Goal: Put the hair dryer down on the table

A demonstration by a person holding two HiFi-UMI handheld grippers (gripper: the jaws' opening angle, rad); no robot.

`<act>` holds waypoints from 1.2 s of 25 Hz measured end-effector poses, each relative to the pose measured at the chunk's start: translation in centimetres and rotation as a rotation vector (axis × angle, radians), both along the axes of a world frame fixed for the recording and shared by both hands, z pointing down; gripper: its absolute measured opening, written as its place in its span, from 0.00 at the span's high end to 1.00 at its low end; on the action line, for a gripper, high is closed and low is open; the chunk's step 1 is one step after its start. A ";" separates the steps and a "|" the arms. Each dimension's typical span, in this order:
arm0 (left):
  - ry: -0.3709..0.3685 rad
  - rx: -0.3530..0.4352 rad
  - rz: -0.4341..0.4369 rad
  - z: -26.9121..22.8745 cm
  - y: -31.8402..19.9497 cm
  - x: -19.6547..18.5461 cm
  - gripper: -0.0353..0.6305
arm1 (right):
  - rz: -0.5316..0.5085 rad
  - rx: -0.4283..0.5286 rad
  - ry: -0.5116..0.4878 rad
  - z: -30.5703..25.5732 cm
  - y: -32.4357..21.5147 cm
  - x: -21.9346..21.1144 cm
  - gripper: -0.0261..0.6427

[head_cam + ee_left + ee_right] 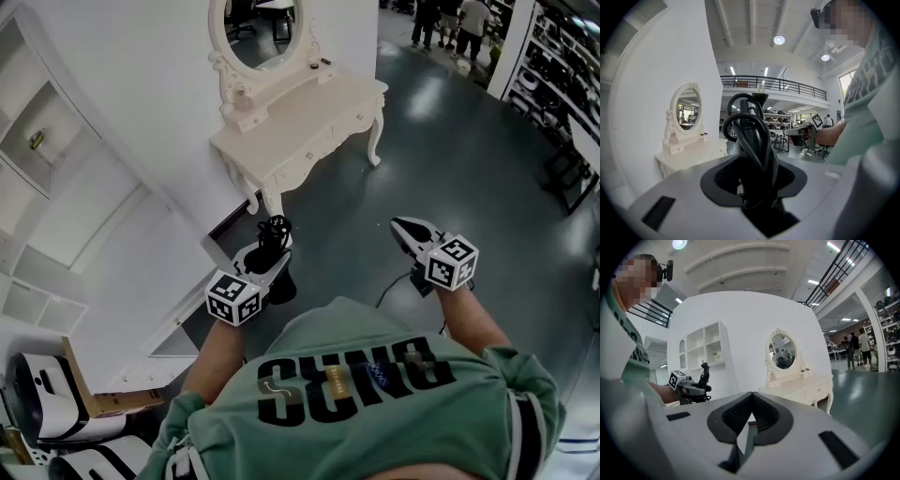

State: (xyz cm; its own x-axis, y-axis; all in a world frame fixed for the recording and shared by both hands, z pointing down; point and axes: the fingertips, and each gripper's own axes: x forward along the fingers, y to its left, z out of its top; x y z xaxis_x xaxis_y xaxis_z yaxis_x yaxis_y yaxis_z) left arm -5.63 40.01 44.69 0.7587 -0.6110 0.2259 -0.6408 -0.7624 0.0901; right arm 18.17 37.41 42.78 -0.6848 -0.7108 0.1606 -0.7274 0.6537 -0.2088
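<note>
Worktop [309,122] not yet reached, hair dryer [273,231] held in the air.
Worktop was seen well ahead; hair dryer was pinched by left tongs [274,255]; right tongs [403,227] were pressed together, empty. Looped cord [749,123] could be snagged and the hair dryer dropped short. Cord wrapping was shown plainly only by left gripper view.

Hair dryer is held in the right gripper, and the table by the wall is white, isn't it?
Wrong gripper. The hair dryer is held in the left gripper, as the left gripper view shows; the right gripper holds nothing. The table by the wall is white.
</note>
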 end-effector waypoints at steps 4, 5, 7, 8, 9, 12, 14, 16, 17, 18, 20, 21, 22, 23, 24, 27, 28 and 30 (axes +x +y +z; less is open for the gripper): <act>0.018 -0.012 0.001 0.1 -0.5 2.6 0.70 | 0.003 -0.004 -0.001 0.2 -0.4 2.9 0.97; 0.017 -0.016 0.000 0.1 -0.8 3.0 0.70 | 0.005 -0.006 -0.003 0.3 -0.7 3.5 0.97; 0.011 -0.026 -0.001 0.3 -1.3 3.6 0.70 | 0.009 -0.014 -0.010 0.4 -1.4 4.2 0.97; 0.009 -0.031 -0.001 0.4 -1.7 3.7 0.70 | 0.009 -0.019 -0.014 0.6 -1.8 4.3 0.97; 0.008 -0.036 -0.002 0.5 -2.1 3.7 0.70 | 0.009 -0.025 -0.016 0.8 -2.2 4.3 0.97; 0.011 -0.045 -0.004 1.1 -3.8 3.2 0.70 | 0.008 -0.045 -0.010 1.9 -3.5 3.9 0.97; 0.015 -0.048 -0.001 1.4 -5.3 2.7 0.70 | 0.010 -0.057 -0.005 2.5 -4.9 3.3 0.97; 0.020 -0.048 0.007 1.9 -7.5 2.0 0.70 | 0.015 -0.065 0.002 3.0 -6.8 2.5 0.97; 0.024 -0.048 0.012 2.1 -8.7 1.5 0.70 | 0.018 -0.067 0.006 3.2 -7.9 2.0 0.97; 0.030 -0.048 0.018 2.3 -10.0 1.0 0.70 | 0.022 -0.069 0.011 3.4 -9.1 1.5 0.97; 0.040 -0.042 0.037 2.8 -12.9 -0.3 0.70 | 0.032 -0.068 0.022 3.8 -11.7 0.1 0.97; 0.043 -0.036 0.048 3.0 -14.5 -1.0 0.70 | 0.038 -0.066 0.027 3.9 -13.2 -0.7 0.97; 0.044 -0.029 0.058 3.2 -16.3 -1.8 0.70 | 0.046 -0.063 0.032 4.0 -14.9 -1.6 0.97; 0.045 -0.023 0.069 3.3 -18.1 -2.7 0.70 | 0.054 -0.061 0.035 4.0 -16.6 -2.6 0.97; 0.044 -0.019 0.078 3.3 -20.0 -3.6 0.70 | 0.062 -0.060 0.036 3.9 -18.5 -3.7 0.97; 0.039 -0.019 0.105 2.9 -25.6 -6.7 0.70 | 0.076 -0.057 0.038 3.0 -24.1 -7.4 0.97; 0.034 -0.017 0.115 2.6 -27.4 -7.7 0.70 | 0.076 -0.052 0.041 2.5 -26.0 -8.7 0.97; 0.020 -0.007 0.135 2.0 -30.7 -9.7 0.70 | 0.071 -0.039 0.047 1.5 -29.6 -11.3 0.97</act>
State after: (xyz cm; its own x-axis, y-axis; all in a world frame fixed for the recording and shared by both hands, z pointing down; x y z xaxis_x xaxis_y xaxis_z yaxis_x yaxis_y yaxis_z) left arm -15.32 9.26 46.68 0.8381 -0.5018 0.2142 -0.5308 -0.8407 0.1075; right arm 6.83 7.76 44.24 -0.6240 -0.7499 0.2199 -0.7813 0.5922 -0.1975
